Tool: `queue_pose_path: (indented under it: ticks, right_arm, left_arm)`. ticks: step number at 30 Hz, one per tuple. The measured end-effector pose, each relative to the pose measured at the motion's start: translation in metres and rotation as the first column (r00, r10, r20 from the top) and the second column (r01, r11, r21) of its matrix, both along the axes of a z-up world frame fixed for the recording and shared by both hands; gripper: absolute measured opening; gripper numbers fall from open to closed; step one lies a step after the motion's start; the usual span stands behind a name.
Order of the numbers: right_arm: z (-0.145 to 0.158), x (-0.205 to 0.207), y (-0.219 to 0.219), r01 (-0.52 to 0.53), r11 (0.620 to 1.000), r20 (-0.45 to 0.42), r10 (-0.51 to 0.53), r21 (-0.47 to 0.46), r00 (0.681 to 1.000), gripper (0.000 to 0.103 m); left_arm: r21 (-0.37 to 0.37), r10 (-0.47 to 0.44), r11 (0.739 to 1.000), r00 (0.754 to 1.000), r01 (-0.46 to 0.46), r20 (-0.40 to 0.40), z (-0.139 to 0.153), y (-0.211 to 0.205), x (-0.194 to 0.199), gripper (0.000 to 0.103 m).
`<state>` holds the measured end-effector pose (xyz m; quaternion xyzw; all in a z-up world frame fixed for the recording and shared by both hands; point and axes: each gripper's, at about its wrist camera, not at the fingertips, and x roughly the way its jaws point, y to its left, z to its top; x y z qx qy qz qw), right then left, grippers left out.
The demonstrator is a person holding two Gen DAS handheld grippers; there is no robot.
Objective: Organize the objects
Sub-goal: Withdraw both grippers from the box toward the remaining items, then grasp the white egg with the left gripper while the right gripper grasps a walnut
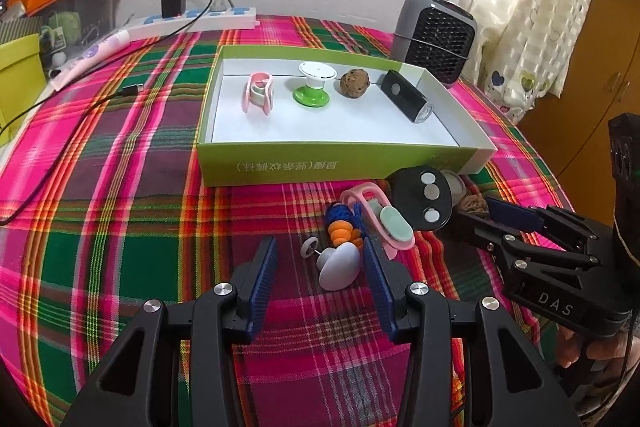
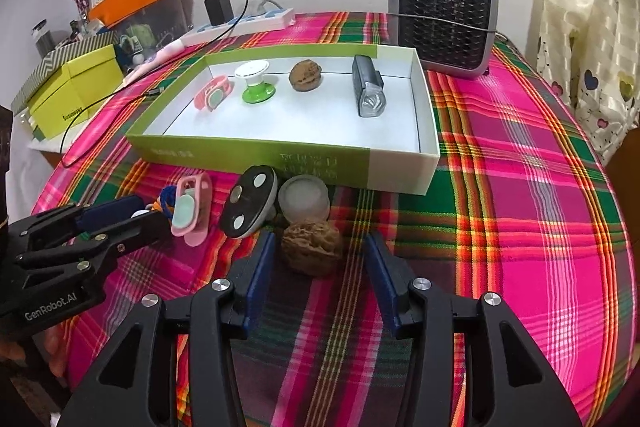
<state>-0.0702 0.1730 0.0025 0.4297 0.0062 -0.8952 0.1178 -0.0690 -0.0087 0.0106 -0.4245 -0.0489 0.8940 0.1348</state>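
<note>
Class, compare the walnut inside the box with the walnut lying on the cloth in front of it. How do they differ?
The walnut in the box sits on the white floor of the box, in a row with other things; the walnut on the cloth lies on the plaid cloth among loose things. The boxed one looks darker brown, the other paler tan. The boxed one stands free; the other lies between open jaws. Both are wrinkled and roundish.

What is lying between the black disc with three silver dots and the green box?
A round translucent white lid lies there, close to the black disc and just before the green box wall, seen best in the right wrist view.

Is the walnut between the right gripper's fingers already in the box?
Out. The walnut sits on the tablecloth, in front of the box.
</note>
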Motion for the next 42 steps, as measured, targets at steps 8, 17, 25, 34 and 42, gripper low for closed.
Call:
queue_pose_path:
  ticks: [8, 17, 25, 34, 42]
  right_arm:
    - [0.0, 0.001, 0.0, -0.004, 1.0, -0.003, 0.004, -0.001, 1.0, 0.037]
    - [0.0, 0.003, -0.002, -0.013, 1.0, -0.006, 0.013, 0.008, 1.0, 0.032]
    - [0.0, 0.004, -0.002, -0.013, 1.0, -0.007, 0.013, 0.007, 1.0, 0.032]
    - [0.0, 0.007, -0.001, -0.014, 1.0, -0.008, 0.014, 0.006, 1.0, 0.032]
    - [0.0, 0.008, 0.0, -0.012, 1.0, -0.006, 0.012, 0.004, 1.0, 0.032]
  left_arm:
    - [0.001, -0.003, 1.0, 1.0, 0.003, -0.001, -0.001, 0.0, 0.003, 0.032]
    - [-0.003, -0.024, 1.0, 1.0, 0.024, 0.002, -0.001, -0.001, 0.008, 0.023]
    - [-0.006, -0.027, 1.0, 1.0, 0.027, 0.002, -0.001, -0.005, 0.015, 0.021]
    - [-0.011, -0.027, 1.0, 1.0, 0.027, 0.004, -0.001, -0.012, 0.02, 0.021]
    - [-0.009, -0.022, 1.0, 1.0, 0.022, 0.005, -0.002, -0.012, 0.016, 0.022]
